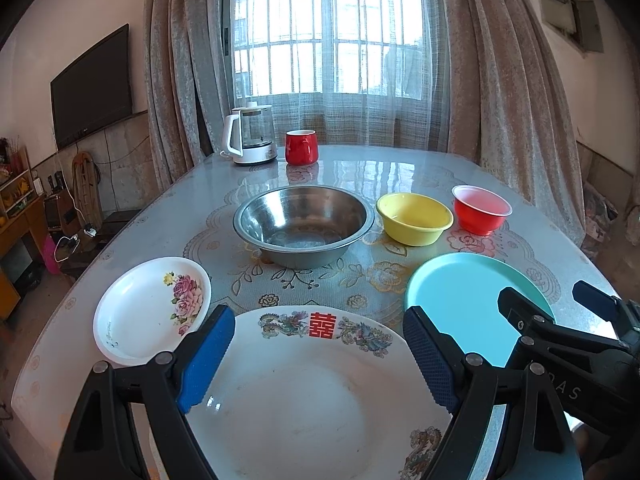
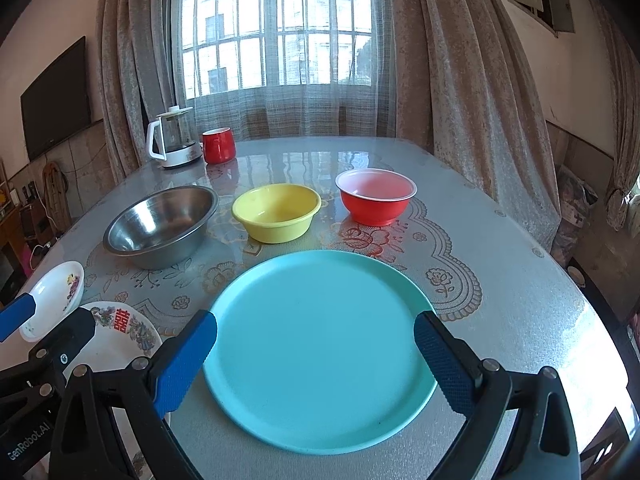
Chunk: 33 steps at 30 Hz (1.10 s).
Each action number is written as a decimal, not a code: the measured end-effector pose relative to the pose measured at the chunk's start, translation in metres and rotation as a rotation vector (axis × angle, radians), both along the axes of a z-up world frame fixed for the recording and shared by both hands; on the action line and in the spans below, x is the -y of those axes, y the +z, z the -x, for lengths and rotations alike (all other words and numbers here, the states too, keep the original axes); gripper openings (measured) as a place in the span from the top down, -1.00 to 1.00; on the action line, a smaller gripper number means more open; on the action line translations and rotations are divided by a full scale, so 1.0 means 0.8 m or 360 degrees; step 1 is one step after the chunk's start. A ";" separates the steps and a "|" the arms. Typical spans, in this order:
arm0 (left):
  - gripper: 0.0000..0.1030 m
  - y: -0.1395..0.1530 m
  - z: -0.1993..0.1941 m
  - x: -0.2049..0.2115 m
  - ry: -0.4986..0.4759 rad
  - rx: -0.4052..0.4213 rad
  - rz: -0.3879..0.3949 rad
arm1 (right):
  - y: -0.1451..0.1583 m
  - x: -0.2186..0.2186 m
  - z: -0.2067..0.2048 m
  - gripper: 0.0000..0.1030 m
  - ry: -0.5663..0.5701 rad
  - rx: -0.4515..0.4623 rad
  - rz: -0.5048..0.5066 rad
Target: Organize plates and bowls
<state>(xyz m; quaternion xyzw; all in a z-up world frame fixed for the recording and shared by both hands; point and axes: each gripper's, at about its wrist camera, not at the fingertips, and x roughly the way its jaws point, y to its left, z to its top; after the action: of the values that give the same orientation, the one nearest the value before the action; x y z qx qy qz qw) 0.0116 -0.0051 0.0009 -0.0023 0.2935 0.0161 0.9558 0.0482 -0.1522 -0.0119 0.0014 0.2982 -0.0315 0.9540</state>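
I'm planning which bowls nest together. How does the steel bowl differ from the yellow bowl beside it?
The steel bowl is shiny bare metal with a flared rim; the yellow bowl is matte and opaque. The steel bowl is clearly wider and looks deeper than the yellow bowl. The steel bowl sits mid-table, the yellow bowl between it and the red bowl. Both stand upright, look empty, and touch nothing else.

bowls (image 2: 276, 212) blocking far side, right edge seemingly clear
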 end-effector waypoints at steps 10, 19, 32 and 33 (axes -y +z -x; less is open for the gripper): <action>-0.68 0.002 -0.002 0.001 0.0003 0.0006 -0.0002 | 0.003 -0.001 -0.001 -0.96 0.0017 0.0015 0.0006; -0.68 0.001 -0.003 0.004 -0.0010 0.0009 -0.0009 | 0.003 -0.001 -0.001 -0.96 0.0016 0.0015 0.0003; -0.68 0.003 -0.001 0.008 -0.0019 0.0016 -0.0013 | 0.003 0.002 0.000 -0.96 0.0012 0.0019 0.0001; -0.68 0.003 -0.001 0.008 -0.0018 0.0017 -0.0014 | 0.003 0.002 0.000 -0.96 0.0011 0.0019 0.0001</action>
<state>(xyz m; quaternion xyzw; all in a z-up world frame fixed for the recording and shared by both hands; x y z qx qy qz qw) 0.0125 -0.0112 0.0031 0.0034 0.2884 0.0120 0.9574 0.0482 -0.1538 -0.0092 0.0002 0.2924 -0.0282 0.9559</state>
